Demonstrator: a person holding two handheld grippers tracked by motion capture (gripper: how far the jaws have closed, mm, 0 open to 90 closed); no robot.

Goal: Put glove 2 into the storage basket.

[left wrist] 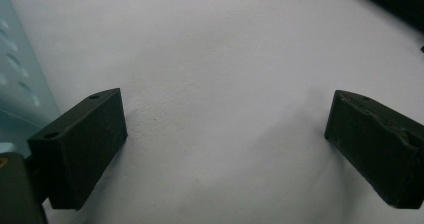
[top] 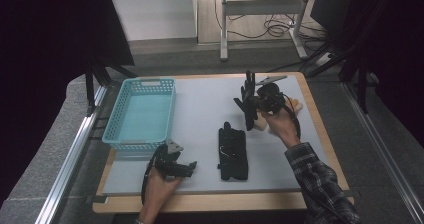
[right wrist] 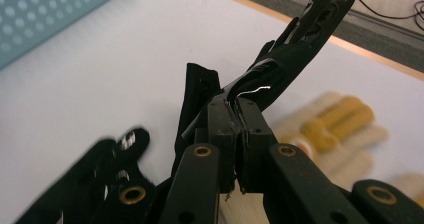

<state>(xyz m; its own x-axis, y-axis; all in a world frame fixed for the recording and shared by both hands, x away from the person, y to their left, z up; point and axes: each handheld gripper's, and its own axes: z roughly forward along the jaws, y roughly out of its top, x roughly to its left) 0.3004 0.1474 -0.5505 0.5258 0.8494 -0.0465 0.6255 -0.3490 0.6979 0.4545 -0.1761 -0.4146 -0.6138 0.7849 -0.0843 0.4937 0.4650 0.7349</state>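
Right tongs (right wrist: 239, 115) clenched on a black glove (right wrist: 280, 64), lifted at right centre.
Left tongs (left wrist: 225, 149) released over bare counter (left wrist: 225, 44); second black glove (top: 232, 154) and cream gloves (top: 292, 106) remain; basket (top: 141, 144) holds nothing.

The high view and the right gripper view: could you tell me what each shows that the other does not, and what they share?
The high view alone shows the left gripper open over the mat, a black glove pair lying flat, and the floor beyond the table.

The right gripper view alone shows the jaws pinched shut on the black glove's cuff.

Both show the right gripper holding that glove, the teal basket, and cream gloves on the white mat.
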